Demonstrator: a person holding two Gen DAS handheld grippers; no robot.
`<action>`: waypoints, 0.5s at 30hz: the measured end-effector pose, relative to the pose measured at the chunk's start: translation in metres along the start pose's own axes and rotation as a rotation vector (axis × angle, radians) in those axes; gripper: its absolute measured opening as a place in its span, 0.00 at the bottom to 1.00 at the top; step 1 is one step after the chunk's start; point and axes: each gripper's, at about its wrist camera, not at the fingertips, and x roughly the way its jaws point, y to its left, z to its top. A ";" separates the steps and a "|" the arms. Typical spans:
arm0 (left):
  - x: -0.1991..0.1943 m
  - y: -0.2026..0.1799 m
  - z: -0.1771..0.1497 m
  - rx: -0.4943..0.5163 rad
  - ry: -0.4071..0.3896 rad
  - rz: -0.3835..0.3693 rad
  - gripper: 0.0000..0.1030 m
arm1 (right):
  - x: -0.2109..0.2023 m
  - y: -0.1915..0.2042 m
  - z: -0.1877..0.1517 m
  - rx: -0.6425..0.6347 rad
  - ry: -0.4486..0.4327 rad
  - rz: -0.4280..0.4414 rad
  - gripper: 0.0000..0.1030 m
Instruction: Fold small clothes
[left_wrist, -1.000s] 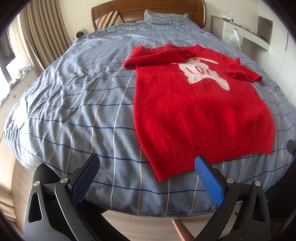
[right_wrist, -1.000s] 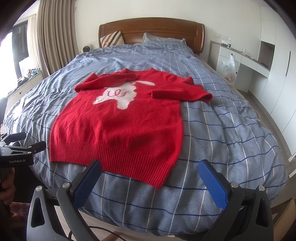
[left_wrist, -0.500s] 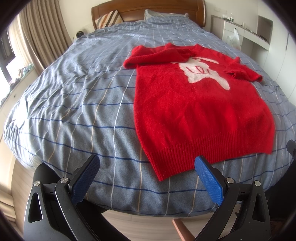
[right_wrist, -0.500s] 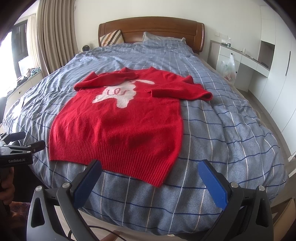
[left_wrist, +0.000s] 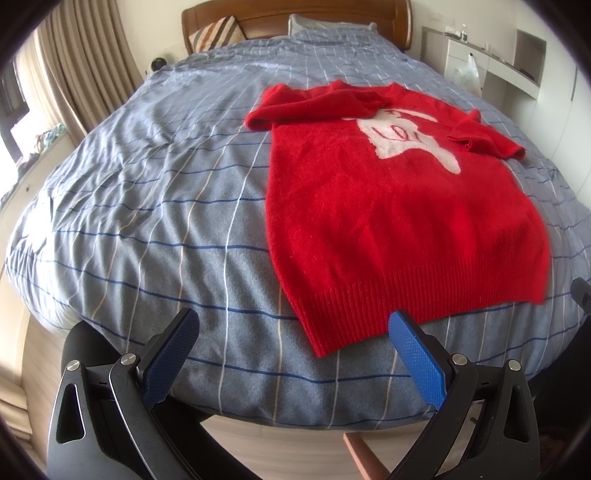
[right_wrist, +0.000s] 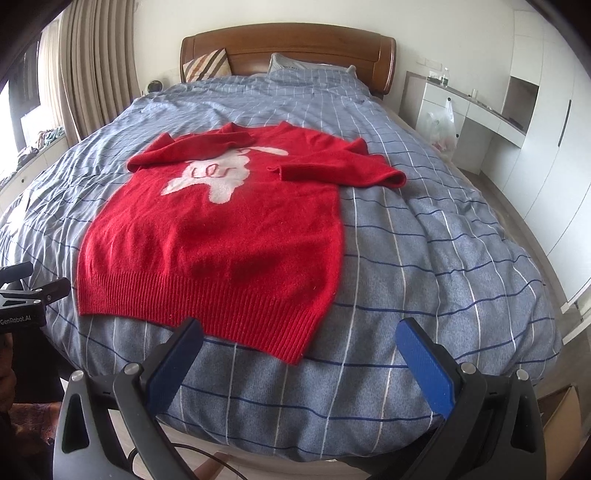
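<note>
Sweater (right_wrist: 221, 236) soft, limp knit; take ribbed hem corners. Left tongs (left_wrist: 293, 338), right tongs (right_wrist: 299, 343) both apart, empty.

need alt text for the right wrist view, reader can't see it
A red sweater with a white animal design lies face up on a blue checked bedspread, both sleeves folded in across the chest and its ribbed hem nearest the camera. The right gripper hangs open in front of the hem, touching nothing. The left gripper shows at the left edge.
</note>
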 end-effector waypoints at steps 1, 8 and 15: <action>0.001 0.000 0.000 0.000 0.002 0.000 0.99 | 0.001 0.000 0.000 0.001 0.003 -0.001 1.00; 0.019 0.011 -0.006 -0.026 0.061 -0.031 0.99 | 0.004 -0.011 -0.001 -0.008 0.004 -0.006 1.00; 0.065 0.036 -0.021 -0.138 0.208 -0.193 0.74 | 0.048 -0.053 -0.008 0.176 0.143 0.273 0.97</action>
